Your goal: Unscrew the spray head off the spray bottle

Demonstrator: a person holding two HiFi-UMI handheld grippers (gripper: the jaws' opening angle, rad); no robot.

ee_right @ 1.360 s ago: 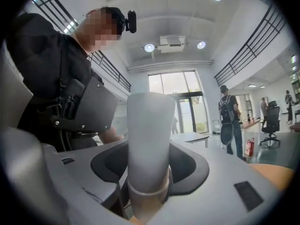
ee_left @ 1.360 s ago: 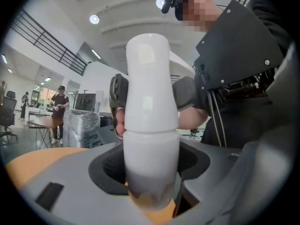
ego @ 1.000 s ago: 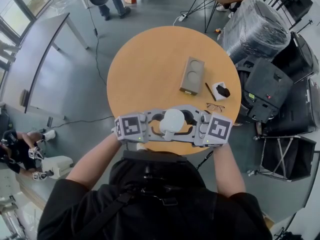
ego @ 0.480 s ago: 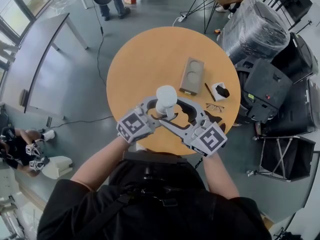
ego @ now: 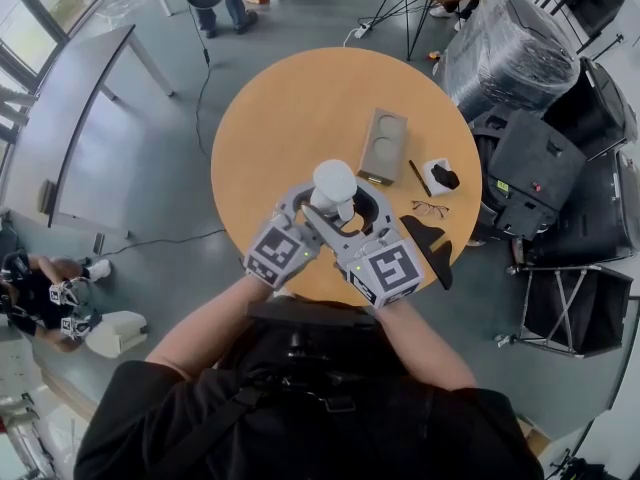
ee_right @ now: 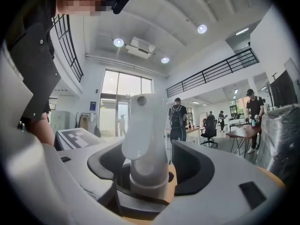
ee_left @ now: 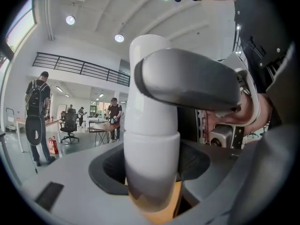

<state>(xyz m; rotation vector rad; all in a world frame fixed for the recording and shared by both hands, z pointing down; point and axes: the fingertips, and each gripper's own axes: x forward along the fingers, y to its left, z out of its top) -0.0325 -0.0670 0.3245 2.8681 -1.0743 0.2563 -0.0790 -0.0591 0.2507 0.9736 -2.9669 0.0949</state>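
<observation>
The spray bottle [ee_left: 151, 125] stands upright near the table's [ego: 290, 118] 6 o'clock edge, its long axis vertical. The nozzle seems to face about 5 o'clock, back toward the right gripper [ee_right: 147, 172]. The left gripper [ee_left: 152, 177] clamps the white body, jaws set wide. The right one's jaws are closing around the spray head [ee_right: 143, 121], with small gaps either side. Light, smooth, hollow plastic will likely spin in a loose grip, so the collar under the head, not the thin trigger, looks best to turn.
</observation>
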